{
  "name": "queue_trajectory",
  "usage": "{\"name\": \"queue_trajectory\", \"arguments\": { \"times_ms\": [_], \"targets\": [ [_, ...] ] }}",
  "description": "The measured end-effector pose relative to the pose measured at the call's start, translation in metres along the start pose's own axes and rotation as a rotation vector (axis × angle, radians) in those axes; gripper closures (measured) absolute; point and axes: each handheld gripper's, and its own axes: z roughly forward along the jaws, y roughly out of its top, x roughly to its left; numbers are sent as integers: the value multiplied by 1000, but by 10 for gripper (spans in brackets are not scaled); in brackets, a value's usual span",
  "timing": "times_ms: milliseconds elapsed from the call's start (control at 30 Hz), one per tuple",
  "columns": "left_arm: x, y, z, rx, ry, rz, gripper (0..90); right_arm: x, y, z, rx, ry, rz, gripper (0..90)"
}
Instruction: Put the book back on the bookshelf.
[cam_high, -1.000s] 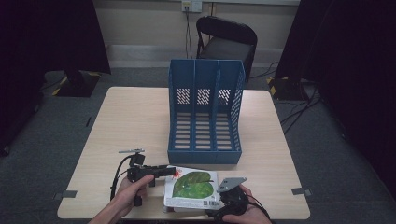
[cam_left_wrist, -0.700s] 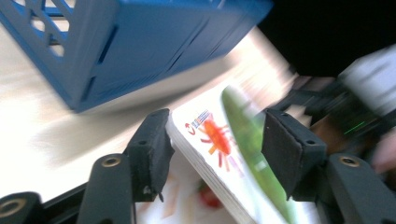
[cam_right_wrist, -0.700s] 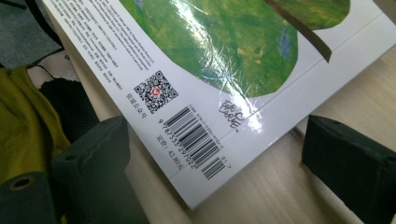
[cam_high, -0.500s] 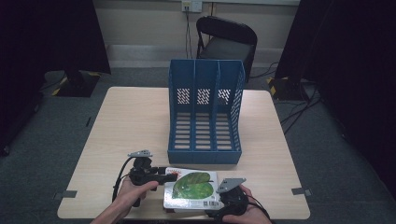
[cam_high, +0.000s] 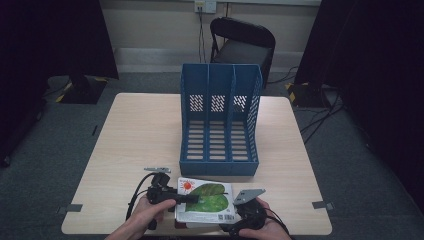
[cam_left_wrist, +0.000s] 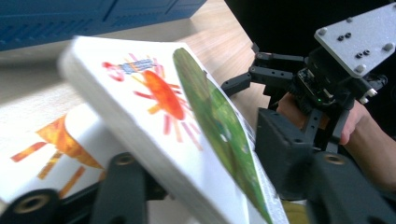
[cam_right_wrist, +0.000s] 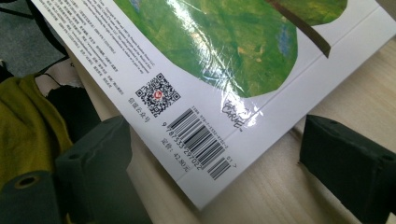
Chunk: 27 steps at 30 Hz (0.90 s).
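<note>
A thick white book (cam_high: 210, 200) with a green leaf and a red sun on its cover lies at the table's near edge. My left gripper (cam_high: 187, 199) comes in from the book's left side. In the left gripper view the book (cam_left_wrist: 159, 102) sits tilted between the jaws, one under it and one on the green cover. The left gripper (cam_left_wrist: 205, 163) has just been closing and is shut on the book. My right gripper (cam_high: 245, 207) is at the book's near right corner. Its jaws (cam_right_wrist: 219, 158) stand open on either side of the barcode corner (cam_right_wrist: 201, 140), clear of it.
A blue three-slot file organizer (cam_high: 220, 120) stands on the wooden table (cam_high: 140, 135) just beyond the book. A second book with an orange sun (cam_left_wrist: 42, 140) lies under the gripped one. A black chair (cam_high: 242, 42) stands behind the table. The table's left half is bare.
My left gripper has moved right, and its jaws now reach over the book's left edge. The book's left side sits tilted up. The right gripper has stayed put.
</note>
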Motion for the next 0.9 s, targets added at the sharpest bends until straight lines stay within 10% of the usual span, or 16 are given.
{"name": "queue_trajectory", "arguments": {
  "times_ms": [900],
  "targets": [
    [-5, 3, 4, 90, -3, 97, 622, -1, 2, -4, 29, 60, -19, 172]
  ]
}}
